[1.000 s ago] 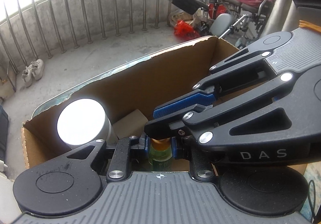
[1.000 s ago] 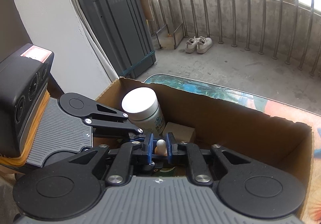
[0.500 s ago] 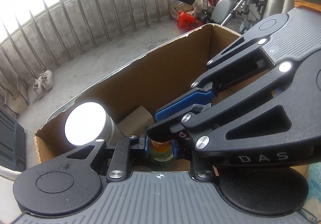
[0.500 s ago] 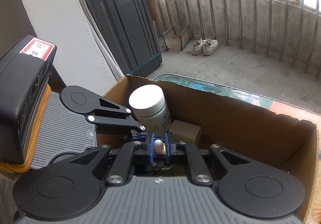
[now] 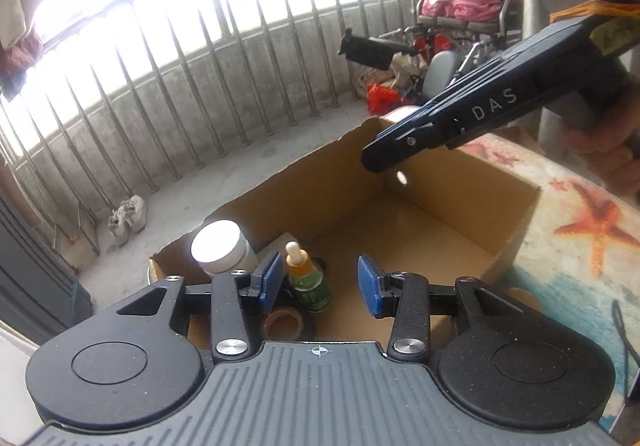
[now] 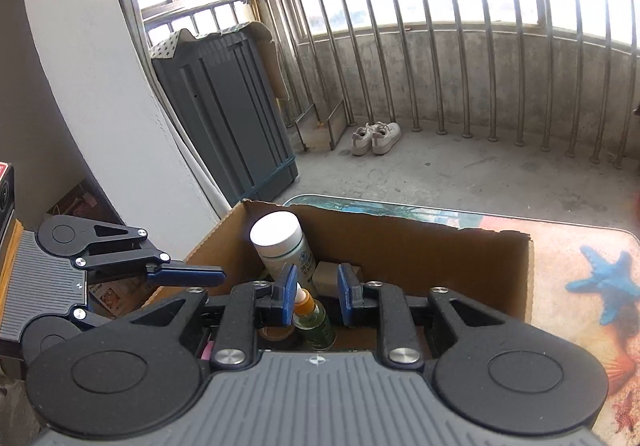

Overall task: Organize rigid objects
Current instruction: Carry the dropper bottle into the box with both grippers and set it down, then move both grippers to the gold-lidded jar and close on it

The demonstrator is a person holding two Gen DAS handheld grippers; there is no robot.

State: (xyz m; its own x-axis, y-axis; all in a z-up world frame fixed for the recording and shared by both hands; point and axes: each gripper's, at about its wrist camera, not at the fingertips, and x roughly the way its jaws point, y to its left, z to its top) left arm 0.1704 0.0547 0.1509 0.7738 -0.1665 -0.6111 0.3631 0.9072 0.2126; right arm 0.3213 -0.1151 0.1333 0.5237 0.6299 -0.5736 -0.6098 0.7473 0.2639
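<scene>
A green dropper bottle (image 5: 307, 278) with a white bulb stands upright in the cardboard box (image 5: 460, 214), beside a white-capped jar (image 5: 224, 248), a tape roll (image 5: 283, 324) and a small tan carton (image 6: 326, 278). My left gripper (image 5: 318, 284) is open above the box, the bottle free between its blue pads. My right gripper (image 6: 316, 296) is open too, above the same bottle (image 6: 314, 320). In the left wrist view the right gripper (image 5: 384, 156) hangs over the box's far side. The left gripper also shows in the right wrist view (image 6: 200, 276).
The box sits on a table (image 5: 580, 238) with a starfish-print cloth. A metal railing (image 5: 240, 78), white shoes (image 6: 376, 136), a grey cabinet (image 6: 228, 118) and a wheelchair (image 5: 460, 26) with pink cloth stand on the balcony beyond.
Both grippers opened, let go of the dropper bottle and rose out of the box. The bottle now stands on the box floor.
</scene>
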